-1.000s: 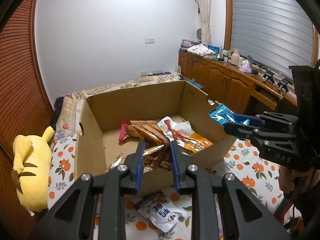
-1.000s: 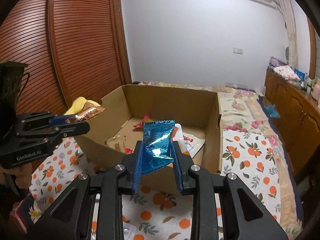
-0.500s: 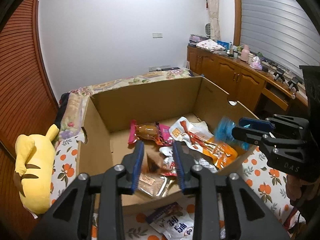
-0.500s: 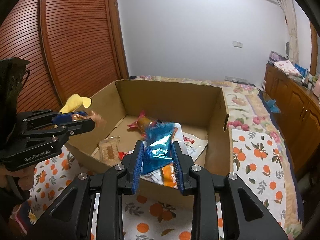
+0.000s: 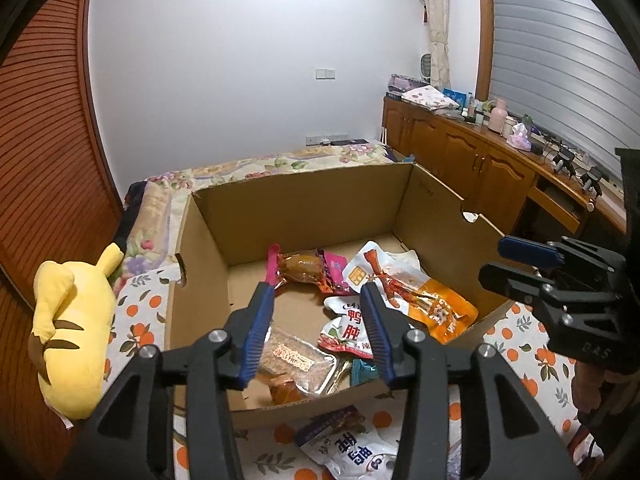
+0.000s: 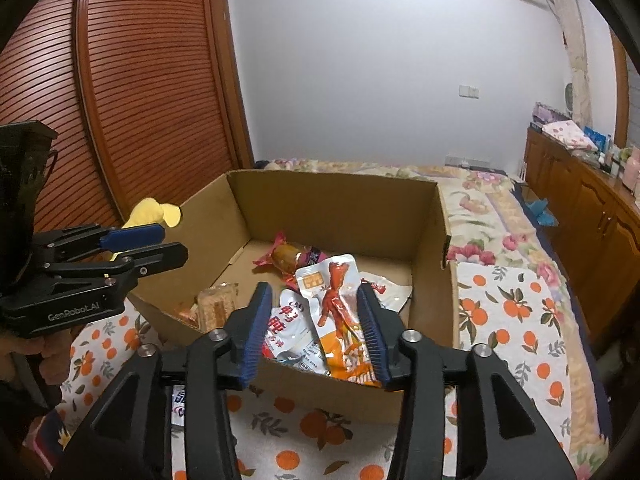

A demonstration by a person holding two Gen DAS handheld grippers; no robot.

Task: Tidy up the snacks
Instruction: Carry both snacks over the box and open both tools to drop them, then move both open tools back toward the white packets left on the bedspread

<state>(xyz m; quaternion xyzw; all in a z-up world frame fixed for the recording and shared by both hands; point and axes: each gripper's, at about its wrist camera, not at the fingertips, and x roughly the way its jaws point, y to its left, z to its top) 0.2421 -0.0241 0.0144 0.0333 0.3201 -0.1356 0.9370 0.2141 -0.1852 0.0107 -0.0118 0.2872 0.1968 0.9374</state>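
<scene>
Cardboard box point(image 5: 304, 208) w/ snacks on orange-print bedspread point(image 6: 516, 320), bedroom.

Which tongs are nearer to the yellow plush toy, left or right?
Left. The left tongs hover over the box's near-left corner, beside the yellow plush toy; the right tongs hover at the opposite side.

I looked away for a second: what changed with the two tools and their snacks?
Both let go: the left tool dropped its brown packet, the right tool its blue foil packet, into the brown cardboard box. Both now open, empty. Box unmoved.
</scene>
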